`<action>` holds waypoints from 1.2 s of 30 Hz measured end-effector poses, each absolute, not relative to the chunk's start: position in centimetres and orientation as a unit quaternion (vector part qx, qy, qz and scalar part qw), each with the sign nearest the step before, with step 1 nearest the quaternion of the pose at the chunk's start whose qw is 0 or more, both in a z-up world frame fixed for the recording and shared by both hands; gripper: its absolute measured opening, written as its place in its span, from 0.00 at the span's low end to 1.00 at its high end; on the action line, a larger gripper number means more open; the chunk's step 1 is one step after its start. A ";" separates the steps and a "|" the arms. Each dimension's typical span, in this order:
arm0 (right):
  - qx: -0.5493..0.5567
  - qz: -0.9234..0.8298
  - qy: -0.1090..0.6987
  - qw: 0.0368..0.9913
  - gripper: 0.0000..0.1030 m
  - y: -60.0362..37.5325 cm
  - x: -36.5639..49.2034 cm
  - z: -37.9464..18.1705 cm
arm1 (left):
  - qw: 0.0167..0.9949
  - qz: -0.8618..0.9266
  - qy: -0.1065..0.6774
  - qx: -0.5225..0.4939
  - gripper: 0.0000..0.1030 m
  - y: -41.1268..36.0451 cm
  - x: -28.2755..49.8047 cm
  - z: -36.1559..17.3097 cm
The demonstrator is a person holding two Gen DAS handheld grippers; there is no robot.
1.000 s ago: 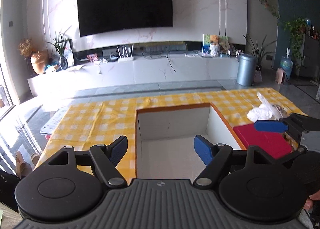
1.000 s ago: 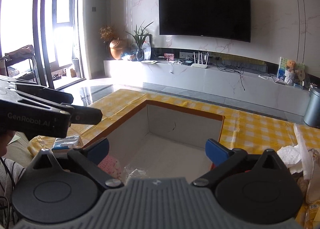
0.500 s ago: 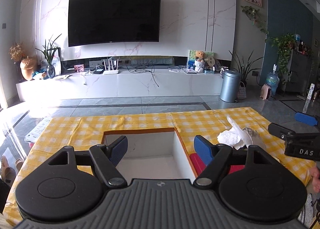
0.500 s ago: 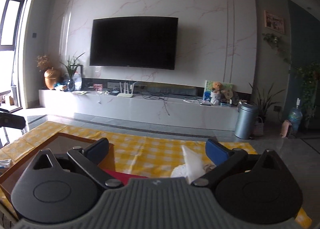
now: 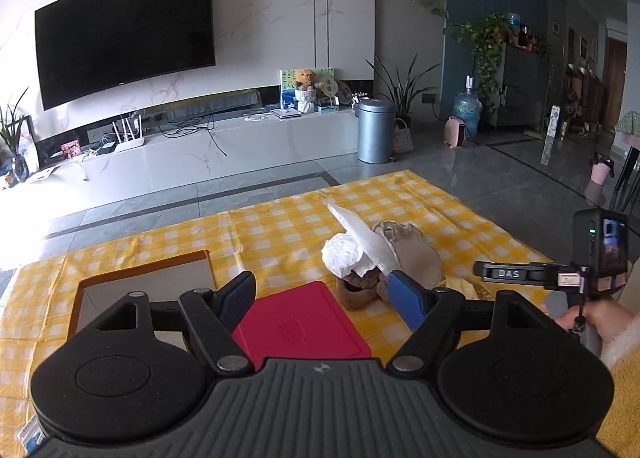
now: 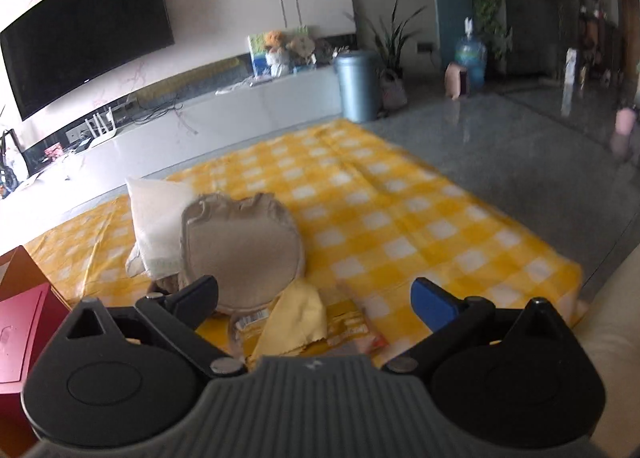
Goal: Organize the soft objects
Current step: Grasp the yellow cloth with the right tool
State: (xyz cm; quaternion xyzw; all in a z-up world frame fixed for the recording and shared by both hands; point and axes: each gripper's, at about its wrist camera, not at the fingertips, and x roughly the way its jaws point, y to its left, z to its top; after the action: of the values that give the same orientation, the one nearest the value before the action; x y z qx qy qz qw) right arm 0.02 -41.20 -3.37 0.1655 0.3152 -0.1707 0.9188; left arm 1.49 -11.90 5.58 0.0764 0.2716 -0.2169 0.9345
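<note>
progress: early, nothing seen boxed | left gripper (image 5: 322, 300): wide, empty | right gripper (image 6: 316, 298): wide, empty, over pile | soft pile (image 6: 240, 250): on cloth (image 6: 384, 218), right of red lid (image 5: 300, 328) | box (image 5: 144, 286): contents hidden | left: all sorting

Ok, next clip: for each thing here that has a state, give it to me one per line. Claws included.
left claw: open, holding nothing
right claw: open, holding nothing
cardboard box: top open, what is inside not visible
red lid: lying flat on the cloth beside the box
beige pouch: lying on the pile, not gripped
white tissue: crumpled, on the pile
yellow cloth piece: loose, draped over wrappers
television: screen dark
</note>
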 end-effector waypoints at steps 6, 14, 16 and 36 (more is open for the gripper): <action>0.182 -0.173 0.379 0.891 0.97 -40.5 4.4 -6.5 | 0.918 -0.219 0.320 0.088 0.86 -15.3 2.8 2.7; 0.072 -0.191 0.447 0.871 0.78 -39.3 6.9 -9.3 | 0.911 -0.184 0.355 0.099 0.86 -17.4 5.5 1.0; 0.069 -0.190 0.442 0.874 0.75 -39.4 6.7 -9.3 | 0.910 -0.179 0.362 0.094 0.86 -17.7 5.8 0.8; 0.133 -0.183 0.385 0.895 0.00 -41.2 4.0 -7.0 | 0.900 -0.168 0.379 0.137 0.86 -19.6 7.2 1.0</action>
State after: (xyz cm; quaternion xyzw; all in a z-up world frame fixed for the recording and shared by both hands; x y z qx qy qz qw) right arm 4.01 -41.16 -7.00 0.1334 0.3846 -0.1828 0.8949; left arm 7.23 -19.55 0.98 0.1371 0.3792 -0.1676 0.8996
